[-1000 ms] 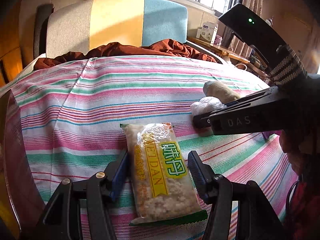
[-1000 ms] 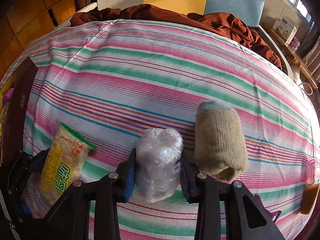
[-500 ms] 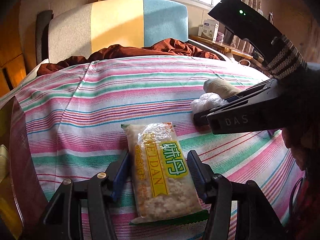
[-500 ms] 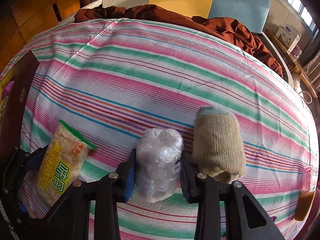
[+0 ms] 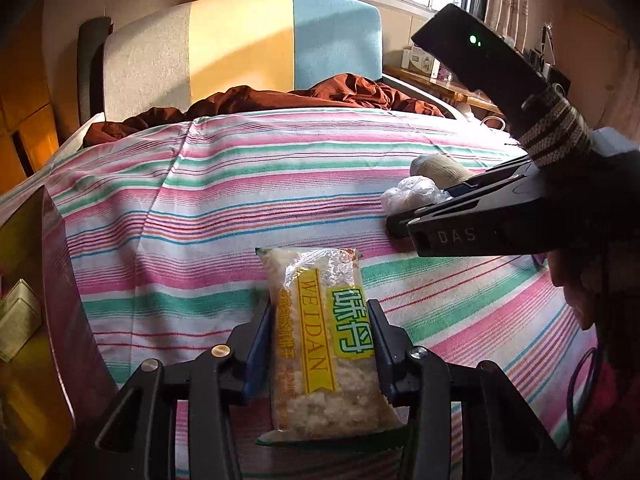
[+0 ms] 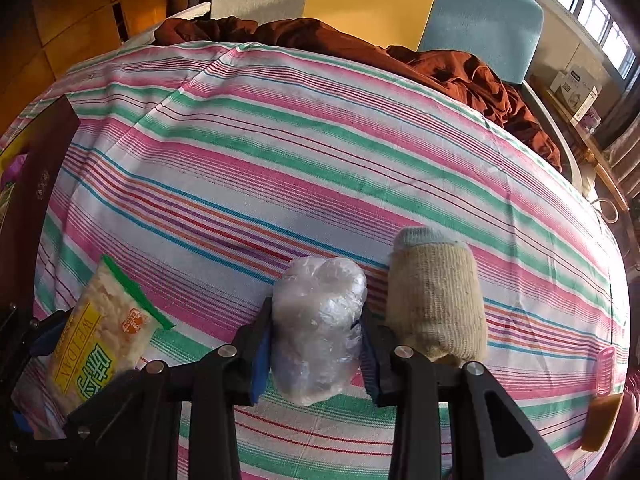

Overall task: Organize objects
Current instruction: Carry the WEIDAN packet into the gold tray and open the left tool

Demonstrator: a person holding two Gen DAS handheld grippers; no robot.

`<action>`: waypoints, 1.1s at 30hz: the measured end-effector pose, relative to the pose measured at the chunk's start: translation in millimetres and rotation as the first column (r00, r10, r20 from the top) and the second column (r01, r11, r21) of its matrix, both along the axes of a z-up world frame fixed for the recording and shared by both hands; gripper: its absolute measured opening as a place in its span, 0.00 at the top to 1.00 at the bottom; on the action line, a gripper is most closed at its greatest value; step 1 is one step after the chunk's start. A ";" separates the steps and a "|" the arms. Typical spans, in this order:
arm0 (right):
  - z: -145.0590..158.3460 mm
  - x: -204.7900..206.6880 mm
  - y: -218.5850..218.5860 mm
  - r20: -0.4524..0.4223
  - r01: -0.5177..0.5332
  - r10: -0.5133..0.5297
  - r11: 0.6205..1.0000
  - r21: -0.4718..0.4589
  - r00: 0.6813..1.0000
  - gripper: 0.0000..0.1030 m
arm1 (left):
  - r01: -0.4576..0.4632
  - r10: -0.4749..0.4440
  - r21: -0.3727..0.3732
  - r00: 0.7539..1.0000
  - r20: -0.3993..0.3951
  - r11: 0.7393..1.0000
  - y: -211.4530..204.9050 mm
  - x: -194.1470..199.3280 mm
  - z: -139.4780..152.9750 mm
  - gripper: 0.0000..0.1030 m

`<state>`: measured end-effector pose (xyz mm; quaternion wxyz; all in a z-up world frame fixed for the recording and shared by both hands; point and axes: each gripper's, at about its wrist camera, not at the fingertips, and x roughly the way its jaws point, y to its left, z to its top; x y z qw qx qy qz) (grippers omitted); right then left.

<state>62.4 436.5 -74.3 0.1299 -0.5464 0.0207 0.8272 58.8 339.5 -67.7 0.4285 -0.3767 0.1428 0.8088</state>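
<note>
"WEIDAN" on snack packet [image 5: 324, 344]; "DAS" on right gripper [image 5: 456, 236].

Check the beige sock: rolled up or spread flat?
Rolled up: the beige sock sits as a compact cylinder on the striped cloth.

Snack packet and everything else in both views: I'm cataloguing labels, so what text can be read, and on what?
"WEIDAN": yellow band on the snack packet, between the left gripper's closing jaws.
Green Chinese characters: beside it, on the same packet.
"DAS": side of the right gripper.
Orange round logo on the packet: too small to read.
Print on the white box by the window: too blurred.
Clear plastic bundle and knitted roll: no text.
</note>
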 end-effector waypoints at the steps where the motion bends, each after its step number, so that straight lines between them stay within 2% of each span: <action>1: 0.2 0.0 -0.1 0.000 -0.001 0.001 1.000 0.003 1.000 0.65 | -0.004 0.004 0.006 1.000 0.008 1.000 -4.8 -0.4 3.5 0.56; 7: -0.3 -1.5 3.9 0.003 -0.004 0.004 1.000 0.020 1.000 0.65 | -0.044 0.042 0.070 0.999 0.020 0.997 -41.6 -6.1 36.8 0.56; 13: -2.8 -11.0 5.0 0.008 -0.009 0.009 0.999 0.036 1.000 0.65 | -0.160 0.152 0.107 0.985 0.083 0.981 -90.3 -37.1 64.0 0.56; 16: 2.1 -0.6 -9.1 0.008 -0.008 0.008 0.999 0.040 1.000 0.65 | -0.248 0.232 0.119 0.963 0.134 0.961 -121.5 -66.7 74.5 0.56; 21: 2.7 0.1 -13.2 0.010 -0.012 0.011 0.999 0.048 1.000 0.65 | -0.368 0.350 0.118 0.924 0.153 0.922 -170.4 -113.8 86.3 0.56; 26: 3.7 1.3 -16.7 0.011 -0.014 0.013 0.998 0.055 1.000 0.65 | -0.469 0.437 0.079 0.862 0.257 0.880 -206.7 -161.1 73.8 0.56; 28: 3.9 1.4 -17.0 0.011 -0.014 0.013 0.998 0.055 1.000 0.65 | -0.502 0.471 0.051 0.839 0.272 0.864 -213.3 -176.5 67.4 0.56; 30: 4.0 1.2 -17.5 0.011 -0.015 0.014 0.998 0.057 1.000 0.65 | -0.505 0.481 0.017 0.832 0.277 0.863 -214.7 -189.8 60.2 0.56; 33: 3.8 1.1 -17.9 0.012 -0.019 0.018 0.998 0.063 1.000 0.65 | -0.532 0.510 -0.010 0.807 0.297 0.847 -215.5 -207.0 50.5 0.56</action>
